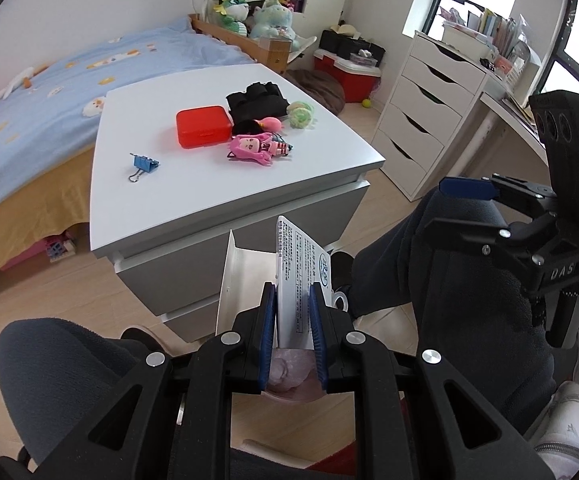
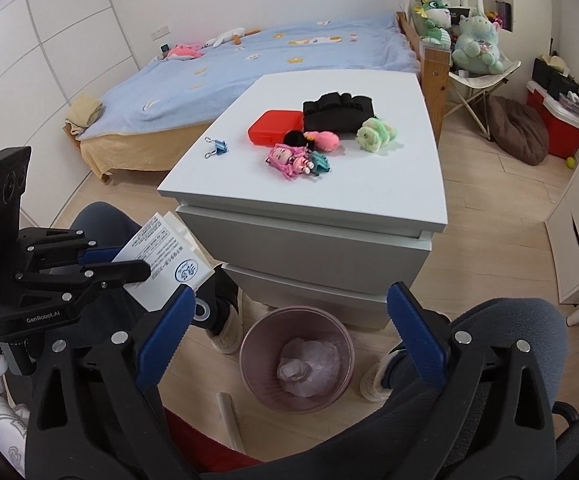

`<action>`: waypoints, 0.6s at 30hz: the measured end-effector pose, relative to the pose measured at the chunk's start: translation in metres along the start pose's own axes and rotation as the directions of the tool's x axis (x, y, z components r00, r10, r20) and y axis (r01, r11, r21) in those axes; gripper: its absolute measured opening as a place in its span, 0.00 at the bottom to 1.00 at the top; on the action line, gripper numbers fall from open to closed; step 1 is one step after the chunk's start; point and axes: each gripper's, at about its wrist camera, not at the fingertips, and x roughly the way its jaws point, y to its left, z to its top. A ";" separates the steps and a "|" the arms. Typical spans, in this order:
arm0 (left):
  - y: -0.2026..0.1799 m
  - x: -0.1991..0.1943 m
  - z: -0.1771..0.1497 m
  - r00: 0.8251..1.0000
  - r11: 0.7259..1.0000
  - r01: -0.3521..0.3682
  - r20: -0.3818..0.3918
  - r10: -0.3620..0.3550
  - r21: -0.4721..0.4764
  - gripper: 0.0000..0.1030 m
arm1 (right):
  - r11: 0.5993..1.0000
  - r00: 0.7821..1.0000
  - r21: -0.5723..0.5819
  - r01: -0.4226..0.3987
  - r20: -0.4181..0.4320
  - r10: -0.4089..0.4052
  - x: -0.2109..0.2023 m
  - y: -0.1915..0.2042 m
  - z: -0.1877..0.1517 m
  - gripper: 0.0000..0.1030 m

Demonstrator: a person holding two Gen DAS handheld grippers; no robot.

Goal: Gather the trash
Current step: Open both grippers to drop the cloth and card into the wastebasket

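- Bedroom: white drawer unit (image 2: 321, 184) beside blue-covered bed (image 2: 249, 64); on top red case (image 2: 275, 127), blue binder clip (image 2: 216, 147), pink doll (image 2: 289, 160).
- Left gripper (image 1: 292, 332) pinches white printed paper box (image 1: 295, 276), held upright above pink trash bin (image 2: 296, 360) on floor.
- Right gripper (image 2: 289, 320) spread wide, nothing between jaws, over the bin.

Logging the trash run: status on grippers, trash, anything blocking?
Left gripper shut on white packet. Right gripper open, empty. Pink bin on floor below, path clear.
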 end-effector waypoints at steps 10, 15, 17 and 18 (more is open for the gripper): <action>-0.012 0.000 0.005 0.999 0.998 0.036 -0.004 -0.035 0.048 0.27 | 0.999 0.998 0.025 0.027 0.052 -0.028 -0.017 -0.011 0.007 0.93; -0.010 0.002 0.007 1.000 0.999 0.018 0.022 -0.019 0.034 0.87 | 0.999 0.998 0.035 0.033 0.058 -0.035 -0.019 -0.014 0.007 0.93; -0.007 0.002 0.008 1.000 1.000 -0.013 0.027 0.012 0.021 0.91 | 0.999 0.998 0.035 0.031 0.057 -0.033 -0.018 -0.014 0.007 0.93; -0.004 0.002 0.008 0.999 1.000 -0.017 0.031 0.017 0.009 0.92 | 0.999 0.998 0.035 0.029 0.057 -0.031 -0.018 -0.013 0.007 0.94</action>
